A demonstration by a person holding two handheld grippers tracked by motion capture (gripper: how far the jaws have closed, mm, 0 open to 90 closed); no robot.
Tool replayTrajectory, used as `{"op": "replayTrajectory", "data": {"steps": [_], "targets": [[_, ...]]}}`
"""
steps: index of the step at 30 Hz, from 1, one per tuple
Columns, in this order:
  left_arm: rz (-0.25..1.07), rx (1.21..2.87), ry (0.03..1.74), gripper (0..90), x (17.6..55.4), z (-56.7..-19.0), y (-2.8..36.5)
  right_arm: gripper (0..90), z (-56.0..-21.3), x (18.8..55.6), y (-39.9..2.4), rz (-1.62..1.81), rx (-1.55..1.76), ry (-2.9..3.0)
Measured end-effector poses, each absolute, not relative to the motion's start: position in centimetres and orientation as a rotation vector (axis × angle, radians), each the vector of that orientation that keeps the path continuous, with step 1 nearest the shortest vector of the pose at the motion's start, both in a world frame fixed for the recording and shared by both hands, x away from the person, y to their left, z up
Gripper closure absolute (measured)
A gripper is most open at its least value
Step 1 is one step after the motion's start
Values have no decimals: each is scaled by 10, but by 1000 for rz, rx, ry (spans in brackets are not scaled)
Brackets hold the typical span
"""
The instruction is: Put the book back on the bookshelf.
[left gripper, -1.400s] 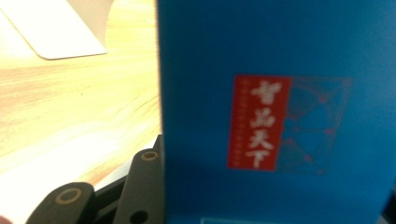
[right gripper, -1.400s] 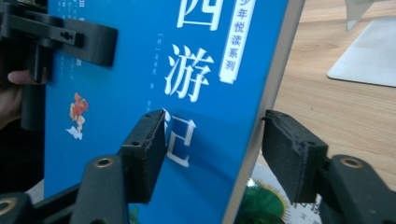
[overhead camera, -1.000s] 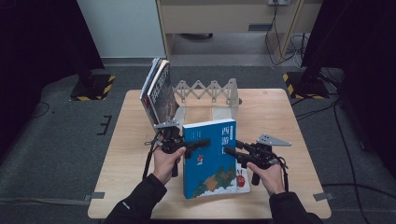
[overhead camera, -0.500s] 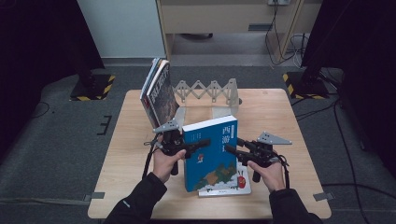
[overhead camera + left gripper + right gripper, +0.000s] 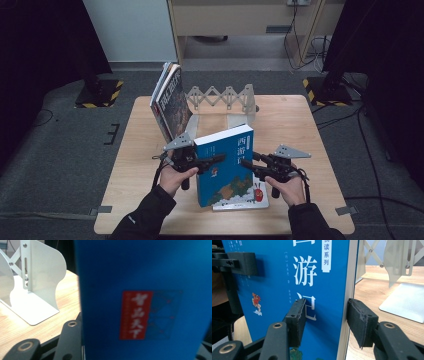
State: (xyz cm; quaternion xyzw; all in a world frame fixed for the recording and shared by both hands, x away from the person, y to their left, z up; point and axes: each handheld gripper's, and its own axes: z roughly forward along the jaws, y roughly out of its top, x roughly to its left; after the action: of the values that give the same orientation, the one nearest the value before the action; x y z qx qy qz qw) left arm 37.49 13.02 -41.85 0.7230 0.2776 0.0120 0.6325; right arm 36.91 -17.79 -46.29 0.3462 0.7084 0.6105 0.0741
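- You had the thick blue paperback book (image 5: 226, 165) stood upright near the table's front edge, well in front of the white expanding metal book rack (image 5: 222, 97); I judged the step as carrying it to that rack.
- Your right gripper (image 5: 325, 321) pinched the book's open edge, pads pressed on the cover and back, its jaws having just closed further.
- Your left gripper (image 5: 207, 161) lay across the spine side, jaws having just opened further; I could not tell if it gripped.
- Next, you needed to lift the book clear of the thin white book (image 5: 246, 200) lying flat under it and slot it into the rack, beside the leaning books (image 5: 169, 102).
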Motion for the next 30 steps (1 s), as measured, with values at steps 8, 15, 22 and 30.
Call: {"op": "replayTrajectory", "data": {"steps": [8,15,22,30], "targets": [[40,1644,656,523,375,-419,129,517,-461,367,-177,1825,1006,2133],[86,1643,696,603,372,-418,127,522,-461,367,-177,1819,997,2138],[65,1648,719,606,375,-415,126,508,-462,368,-177,1828,1013,2130],[98,1647,701,604,380,-409,119,515,-456,374,-180,1830,1020,2095]]}}
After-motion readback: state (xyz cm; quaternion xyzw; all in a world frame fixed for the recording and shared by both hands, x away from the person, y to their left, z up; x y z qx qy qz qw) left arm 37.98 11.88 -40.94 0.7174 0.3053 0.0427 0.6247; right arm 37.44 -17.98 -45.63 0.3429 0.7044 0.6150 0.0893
